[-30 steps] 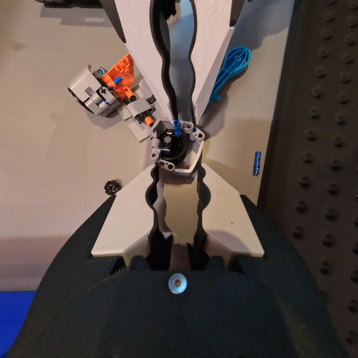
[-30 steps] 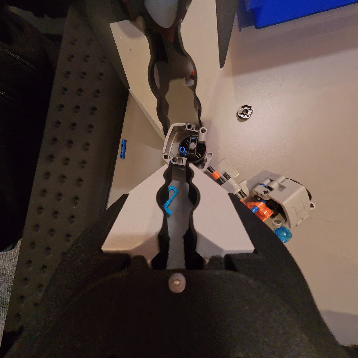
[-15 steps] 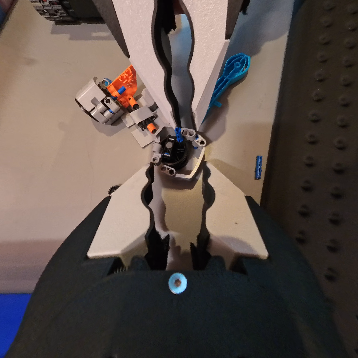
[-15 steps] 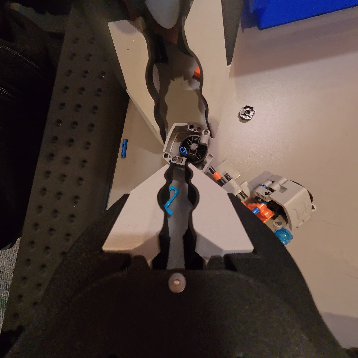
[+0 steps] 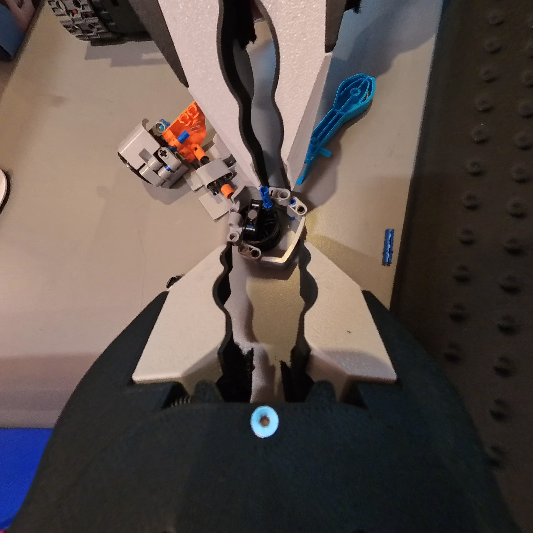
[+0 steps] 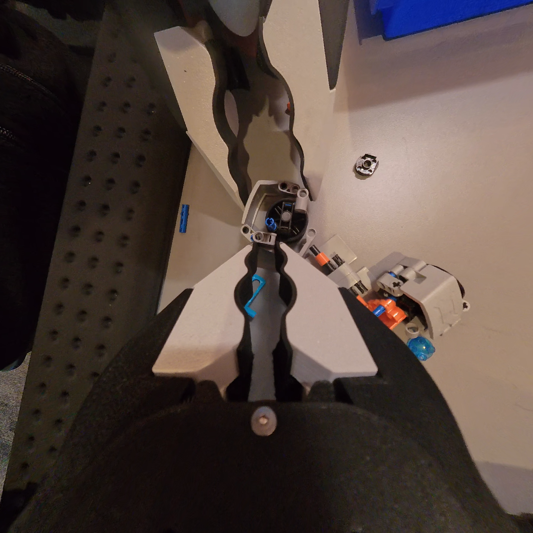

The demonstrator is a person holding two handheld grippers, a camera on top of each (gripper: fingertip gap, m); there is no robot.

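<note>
While left claw (image 5: 265,253) grips grey housing (image 5: 284,245), right claw (image 6: 264,245) pinches its beam (image 6: 265,238).

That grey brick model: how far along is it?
Built: black wheel inside grey housing, grey-orange section alongside. In hand: left hand-held gripper flanks the housing; right hand-held gripper pinches its grey connector. Loose: blue pin, blue lever, dark round piece.

Tracked toy part (image 5: 86,20) cut off
</note>
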